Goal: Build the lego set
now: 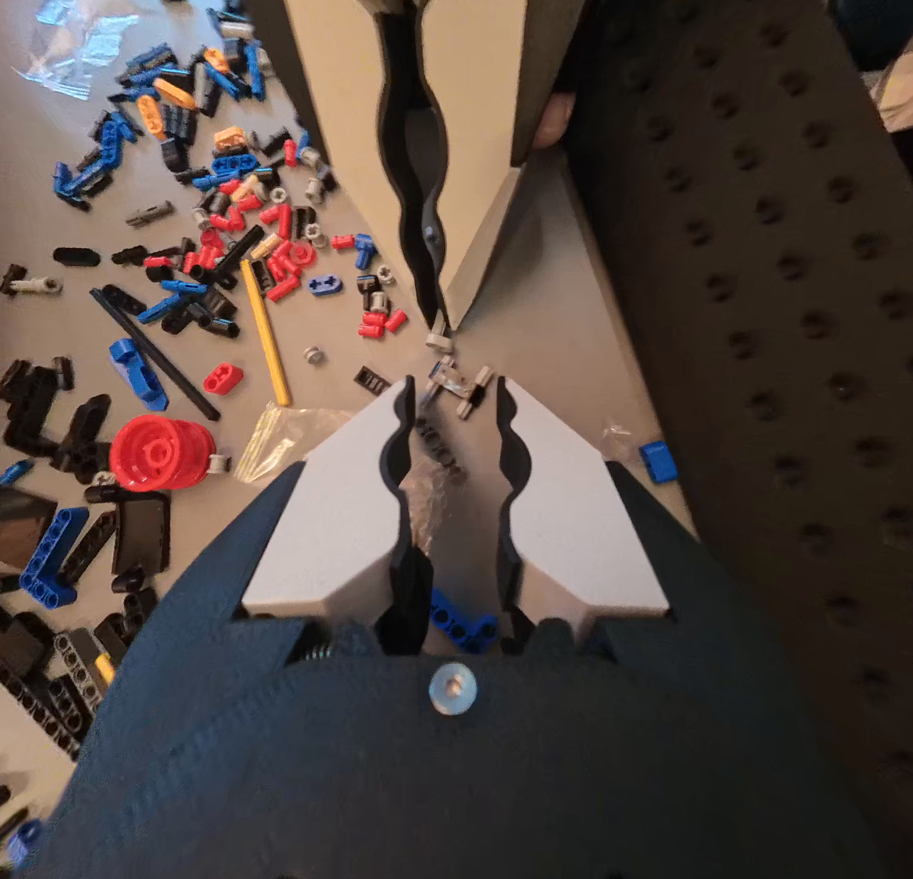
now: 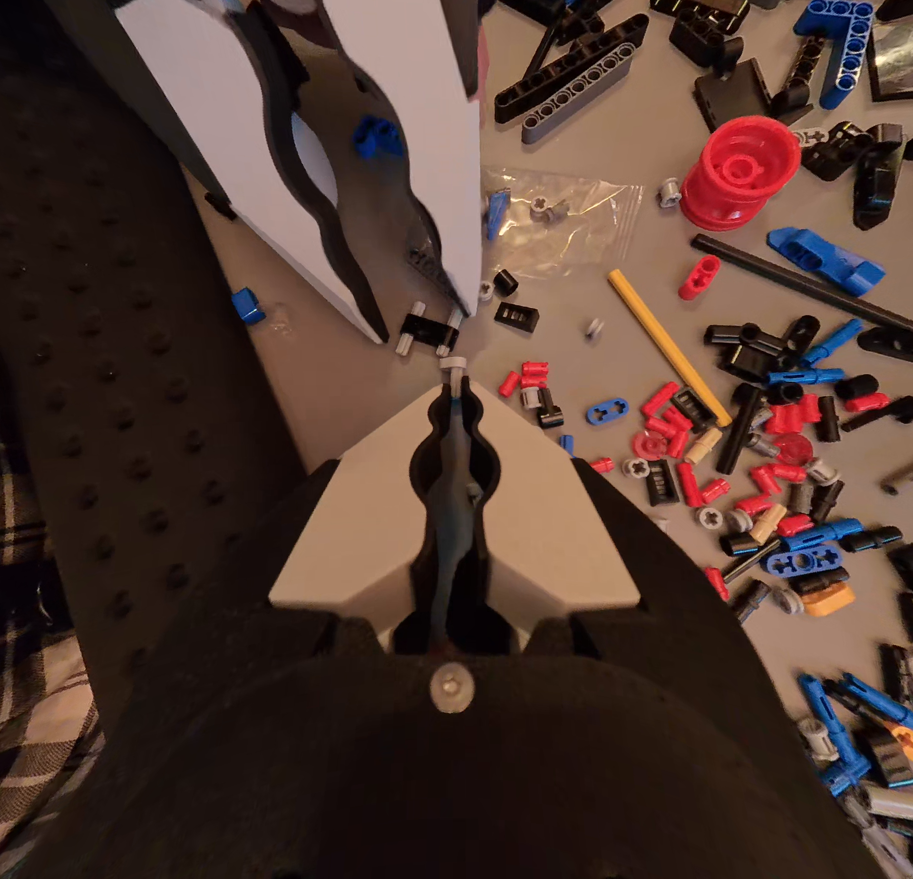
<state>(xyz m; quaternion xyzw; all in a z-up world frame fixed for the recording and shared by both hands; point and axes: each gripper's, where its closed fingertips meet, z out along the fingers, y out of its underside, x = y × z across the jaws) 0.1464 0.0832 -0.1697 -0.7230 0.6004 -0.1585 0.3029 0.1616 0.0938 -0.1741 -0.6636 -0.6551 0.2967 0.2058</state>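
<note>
A small black connector with two light grey pins (image 1: 467,392) (image 2: 428,334) lies on the grey table. My left gripper (image 1: 453,386) is open, with its fingertips on either side of the connector and slightly apart from it; it enters the right wrist view from the top (image 2: 424,324). My right gripper (image 2: 454,386) is shut on a small light grey pin (image 2: 453,367) whose free end points at the connector, a short gap away. In the left wrist view the right gripper (image 1: 437,319) comes from the top with the pin (image 1: 439,339) at its tip.
Loose red, blue and black pieces (image 2: 741,460) are scattered beside the grippers, with a red wheel hub (image 1: 158,452) (image 2: 736,173), a yellow axle (image 1: 264,331) (image 2: 667,346) and a clear plastic bag (image 2: 558,218). A black perforated board (image 1: 766,312) (image 2: 123,312) borders the other side, with a small blue piece (image 2: 247,304) at its edge. Only a small space, under 4 cm, lies between the two pairs of fingers.
</note>
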